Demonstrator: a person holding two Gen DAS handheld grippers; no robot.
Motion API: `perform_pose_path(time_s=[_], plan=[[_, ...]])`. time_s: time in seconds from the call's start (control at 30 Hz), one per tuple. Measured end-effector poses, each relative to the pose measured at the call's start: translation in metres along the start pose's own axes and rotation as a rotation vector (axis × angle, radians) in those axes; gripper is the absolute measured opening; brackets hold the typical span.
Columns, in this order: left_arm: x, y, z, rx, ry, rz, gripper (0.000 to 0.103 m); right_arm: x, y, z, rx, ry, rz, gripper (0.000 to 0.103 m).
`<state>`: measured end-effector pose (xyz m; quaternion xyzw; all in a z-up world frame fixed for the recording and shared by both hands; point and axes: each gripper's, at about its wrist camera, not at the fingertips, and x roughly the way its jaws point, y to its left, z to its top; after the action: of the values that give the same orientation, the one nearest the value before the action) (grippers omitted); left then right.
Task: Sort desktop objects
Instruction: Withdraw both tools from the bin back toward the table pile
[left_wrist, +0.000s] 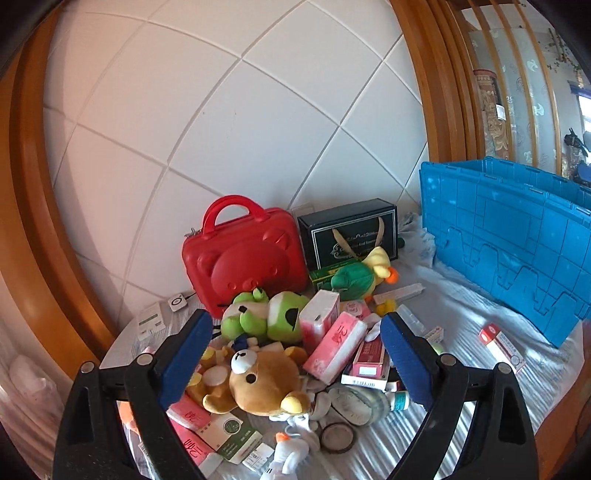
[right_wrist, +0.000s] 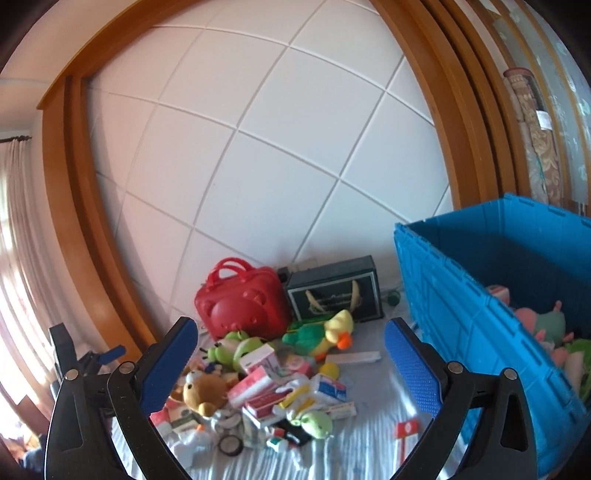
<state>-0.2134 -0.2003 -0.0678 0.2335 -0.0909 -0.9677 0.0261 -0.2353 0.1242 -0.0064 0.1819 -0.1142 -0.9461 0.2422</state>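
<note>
Right now both tongs stand wide apart with nothing between their blue pads: the left gripper (left_wrist: 295, 354) hangs over the heap of clutter, and the right gripper (right_wrist: 290, 363) hangs further back from it, beside the blue crate (right_wrist: 480, 325). On the pale striped table cover (left_wrist: 461, 417) the heap lies in front of a red bear-faced case (left_wrist: 245, 258) and a dark gift box (left_wrist: 349, 232), both close to the tiled wall. A brown bear plush (left_wrist: 264, 384) lies nearest the left tongs, with a green frog plush (left_wrist: 266, 314) behind it and pink tissue packs (left_wrist: 336, 349) to its right. A duck plush (left_wrist: 364, 273) leans against the gift box. In the right wrist view the crate holds several soft toys (right_wrist: 543, 325), pink and green. A small red-and-white box (left_wrist: 500, 345) lies apart, near the crate's wall
</note>
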Motion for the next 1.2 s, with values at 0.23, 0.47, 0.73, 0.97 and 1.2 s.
perform_pose_path(time_s=[0.23, 0.47, 0.73, 0.97, 1.2], plan=[[0.038, -0.002, -0.022, 0.069, 0.063, -0.083, 0.093, 0.036, 0.009, -0.026, -0.010, 0.110, -0.021, 0.103], [0.086, -0.014, -0.034, 0.112, 0.131, -0.148, 0.093, 0.076, -0.001, -0.040, -0.085, 0.191, -0.068, 0.103], [0.163, -0.018, -0.051, 0.143, 0.257, -0.222, 0.093, 0.132, -0.029, -0.068, -0.045, 0.322, -0.087, 0.103], [0.215, -0.030, -0.062, 0.207, 0.353, -0.322, 0.093, 0.195, -0.040, -0.084, -0.013, 0.419, -0.059, 0.103], [0.255, -0.026, -0.069, 0.220, 0.447, -0.347, 0.093, 0.263, -0.053, -0.102, -0.006, 0.546, -0.025, 0.103]])
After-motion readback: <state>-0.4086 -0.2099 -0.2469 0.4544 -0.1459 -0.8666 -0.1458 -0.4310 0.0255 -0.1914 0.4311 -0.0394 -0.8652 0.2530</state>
